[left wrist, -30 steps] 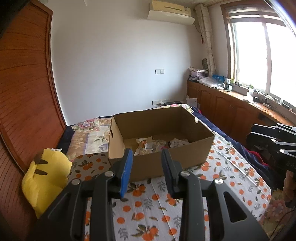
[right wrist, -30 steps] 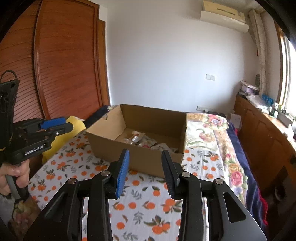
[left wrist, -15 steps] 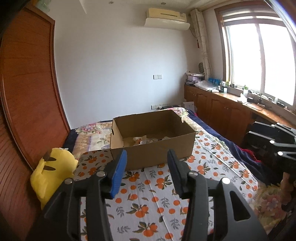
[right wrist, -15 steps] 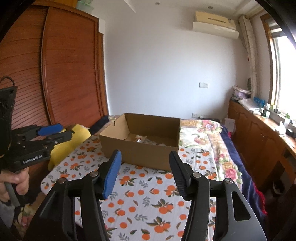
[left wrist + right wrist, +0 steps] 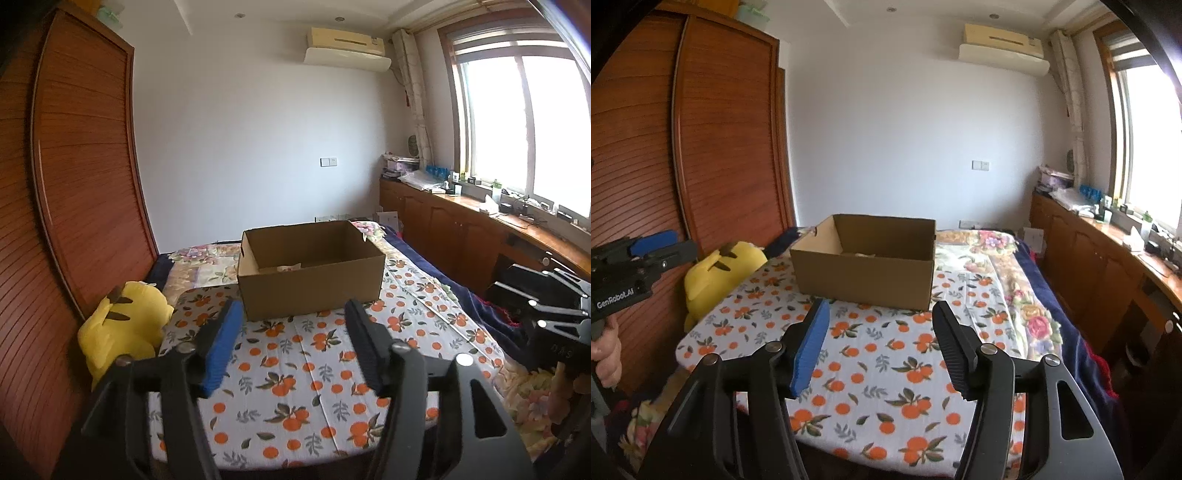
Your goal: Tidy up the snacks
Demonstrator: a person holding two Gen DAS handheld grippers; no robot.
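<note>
The open, rectangular cardboard box [image 5: 310,273] sits mid-bed on the orange-printed cotton sheet [image 5: 295,373], pale crinkled snack wrappers [image 5: 290,267] barely visible inside, while the left gripper [image 5: 293,310] and right gripper [image 5: 881,308], ribbed-padded jaws just opening, stand spread and empty.

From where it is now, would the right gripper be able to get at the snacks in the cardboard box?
Probably yes, after moving in. The right gripper is open and empty, and only bare orange-print bedspread lies between it and the open-topped cardboard box. It would have to clear the near wall; the snacks barely show.
</note>
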